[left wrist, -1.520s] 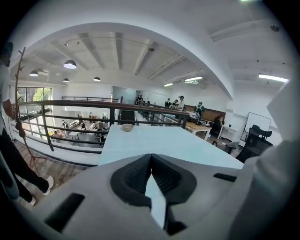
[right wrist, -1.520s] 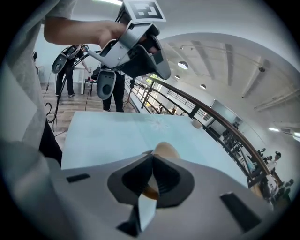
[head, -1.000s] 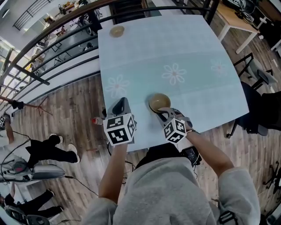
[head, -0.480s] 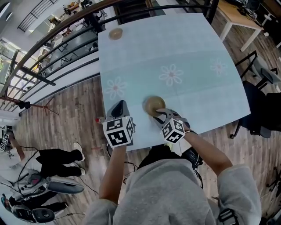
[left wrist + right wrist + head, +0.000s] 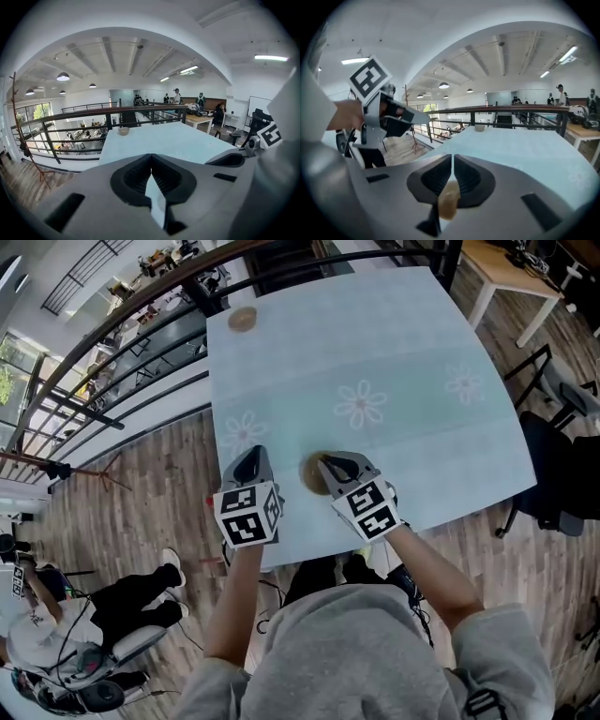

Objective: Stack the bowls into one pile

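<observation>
- Right gripper is seen clamped on the rim of the small round tan bowl. What has been changed in the last second?
- That bowl had been resting mouth-up by the near edge of the large pale blue, flower-printed table. It has now been lifted and tipped. The gripper has been rolled with it, and the bowl is carried just above that near edge.
- And the left gripper?
- Its jaws are pressed together with nothing between them. It has been shifted only a little and is held over the table's near left edge, just beside the carried bowl.
- Where is the other bowl found?
- The second small tan bowl is left untouched at the table's far left corner, well apart from the carried one.
- What is meant for the task?
- The pick-up is judged done and the carry across the table remains. The held bowl should be levelled before being set into the far one, since a rim-only pinch could let it swing or slip.
</observation>
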A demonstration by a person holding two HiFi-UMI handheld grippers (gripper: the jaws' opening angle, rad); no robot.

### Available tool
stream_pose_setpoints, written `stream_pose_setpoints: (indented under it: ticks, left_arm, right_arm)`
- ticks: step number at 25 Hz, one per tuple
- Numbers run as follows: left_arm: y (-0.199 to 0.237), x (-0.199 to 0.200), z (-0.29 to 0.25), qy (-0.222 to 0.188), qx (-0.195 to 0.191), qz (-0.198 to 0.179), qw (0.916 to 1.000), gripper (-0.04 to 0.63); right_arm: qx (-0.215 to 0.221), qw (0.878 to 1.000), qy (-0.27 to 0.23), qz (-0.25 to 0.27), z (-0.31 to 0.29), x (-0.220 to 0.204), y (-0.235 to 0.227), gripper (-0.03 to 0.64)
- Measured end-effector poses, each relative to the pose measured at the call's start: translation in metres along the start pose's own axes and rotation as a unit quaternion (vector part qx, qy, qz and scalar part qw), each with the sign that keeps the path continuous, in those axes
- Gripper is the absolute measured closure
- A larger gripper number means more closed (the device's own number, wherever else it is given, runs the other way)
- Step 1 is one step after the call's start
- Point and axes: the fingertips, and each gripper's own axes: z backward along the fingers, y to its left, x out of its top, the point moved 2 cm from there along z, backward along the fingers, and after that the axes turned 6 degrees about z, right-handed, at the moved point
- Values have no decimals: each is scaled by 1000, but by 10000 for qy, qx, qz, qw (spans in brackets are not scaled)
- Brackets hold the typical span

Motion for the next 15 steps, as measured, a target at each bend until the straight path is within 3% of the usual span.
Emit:
stream_pose_setpoints:
  ticks: [8,15]
  left_arm:
    - [19,69,-43,-477,-305,-377,9977,575]
    - [87,139,-110,-1013,-622,-749,9901,575]
  right_arm:
    - [-952,9928,-689,-234,-38,101,-65,578]
    - [-1291,9872,-938,-30,-121,185,-95,578]
